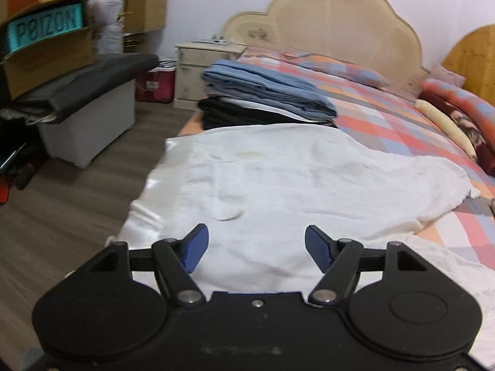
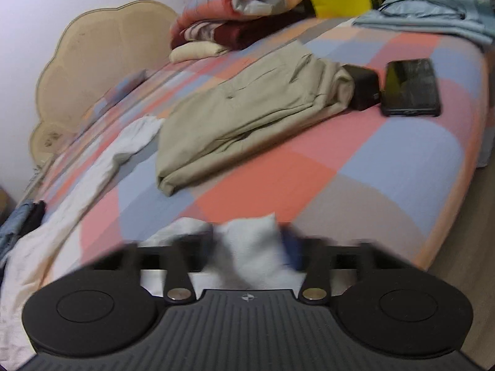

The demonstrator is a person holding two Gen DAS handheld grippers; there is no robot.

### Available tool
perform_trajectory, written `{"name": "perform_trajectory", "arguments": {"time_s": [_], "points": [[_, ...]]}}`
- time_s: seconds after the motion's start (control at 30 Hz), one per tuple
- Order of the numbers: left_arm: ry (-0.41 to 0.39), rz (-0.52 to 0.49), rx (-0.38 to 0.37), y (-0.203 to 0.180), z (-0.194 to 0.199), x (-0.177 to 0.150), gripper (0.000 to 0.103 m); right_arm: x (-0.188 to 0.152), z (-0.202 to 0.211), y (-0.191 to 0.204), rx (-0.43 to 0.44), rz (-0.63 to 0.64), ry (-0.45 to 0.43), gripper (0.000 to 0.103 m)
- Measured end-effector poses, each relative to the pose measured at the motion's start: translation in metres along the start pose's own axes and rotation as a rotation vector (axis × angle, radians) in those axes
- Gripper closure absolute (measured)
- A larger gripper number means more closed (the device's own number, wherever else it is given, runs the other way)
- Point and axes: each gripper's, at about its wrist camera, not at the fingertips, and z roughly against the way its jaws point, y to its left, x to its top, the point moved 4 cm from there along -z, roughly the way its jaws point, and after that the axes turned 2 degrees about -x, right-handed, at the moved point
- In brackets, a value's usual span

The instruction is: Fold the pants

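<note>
White pants (image 1: pixel 294 182) lie spread across the near part of a checked bedspread (image 1: pixel 386 117). My left gripper (image 1: pixel 256 249) is open and empty, its blue pads just above the near edge of the white cloth. In the right wrist view the white pants (image 2: pixel 71 213) trail off to the left. My right gripper (image 2: pixel 247 241) is blurred; its fingers stand apart with a bunch of the white cloth (image 2: pixel 250 244) between them, and I cannot tell if they pinch it.
A stack of folded blue and black clothes (image 1: pixel 266 95) sits at the bed's left edge. Folded beige pants (image 2: pixel 247 117), a phone (image 2: pixel 411 88) and a black case (image 2: pixel 365 88) lie on the bed. Boxes (image 1: pixel 46 40) and a bench (image 1: pixel 89 99) stand left.
</note>
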Motion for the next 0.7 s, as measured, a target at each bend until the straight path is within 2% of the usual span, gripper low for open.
{"name": "perform_trajectory", "arguments": {"time_s": [0.07, 0.1, 0.17, 0.23, 0.3, 0.33, 0.4, 0.43, 0.5, 0.57, 0.7], "points": [[-0.003, -0.023, -0.005, -0.011, -0.004, -0.002, 0.033, 0.007, 0.018, 0.006, 0.036, 0.0, -0.107, 0.082], [-0.003, -0.032, -0.008, -0.015, -0.006, -0.002, 0.033, 0.01, 0.02, 0.009, 0.029, 0.01, -0.129, 0.082], [-0.004, -0.044, -0.011, -0.019, -0.012, -0.001, 0.032, 0.012, 0.011, 0.012, -0.039, 0.046, -0.116, 0.083], [-0.001, -0.056, -0.008, -0.02, -0.021, 0.0, 0.03, 0.006, -0.011, 0.009, -0.148, 0.08, -0.048, 0.081], [0.012, -0.073, -0.01, -0.011, -0.037, 0.008, 0.03, -0.001, -0.025, 0.007, -0.205, 0.093, -0.023, 0.071], [0.012, -0.088, -0.012, -0.009, -0.036, 0.01, 0.03, 0.0, -0.022, 0.009, -0.221, 0.086, -0.061, 0.064], [-0.009, -0.124, 0.001, -0.001, -0.03, 0.02, 0.027, 0.004, -0.005, 0.019, -0.274, 0.083, -0.183, 0.033], [-0.02, -0.141, 0.01, 0.002, -0.03, 0.026, 0.026, 0.009, 0.003, 0.029, -0.276, 0.102, -0.235, 0.025], [-0.048, -0.171, 0.019, 0.007, -0.03, 0.041, 0.025, 0.017, 0.01, 0.052, -0.214, 0.141, -0.253, 0.022], [-0.06, -0.189, 0.001, 0.01, -0.037, 0.057, 0.023, 0.023, 0.007, 0.084, -0.101, 0.178, -0.223, 0.021], [-0.011, -0.171, -0.08, 0.02, -0.069, 0.086, 0.023, 0.027, -0.015, 0.156, 0.094, 0.251, -0.152, 0.012]]}}
